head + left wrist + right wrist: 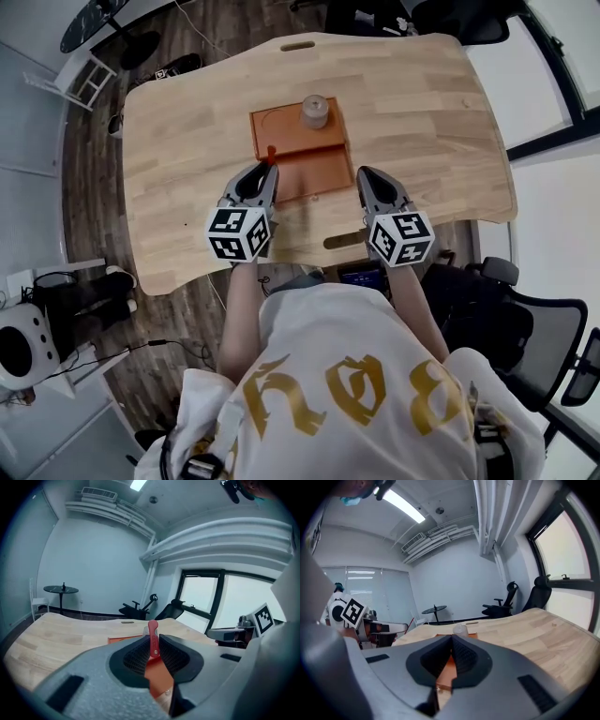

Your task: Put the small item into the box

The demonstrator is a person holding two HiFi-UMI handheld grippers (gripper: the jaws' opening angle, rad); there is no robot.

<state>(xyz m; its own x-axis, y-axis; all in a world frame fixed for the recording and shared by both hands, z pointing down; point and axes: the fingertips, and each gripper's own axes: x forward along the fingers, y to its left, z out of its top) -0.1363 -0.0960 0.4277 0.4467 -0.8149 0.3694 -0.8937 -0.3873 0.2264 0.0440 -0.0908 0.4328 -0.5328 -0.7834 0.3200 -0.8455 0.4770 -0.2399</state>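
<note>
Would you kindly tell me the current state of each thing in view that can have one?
Left tool: shut on the small red item.
Right tool: shut, nothing between its jaws.
Orange box: open, both halves lying flat.
Small bottle: upright on the box's far half.

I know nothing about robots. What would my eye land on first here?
First, the two handheld grippers at the near edge of the wooden table. The left gripper pinches a small red item, and the right gripper is shut on nothing. Just beyond them lies an open orange box, with a small pale bottle standing on its far half.
</note>
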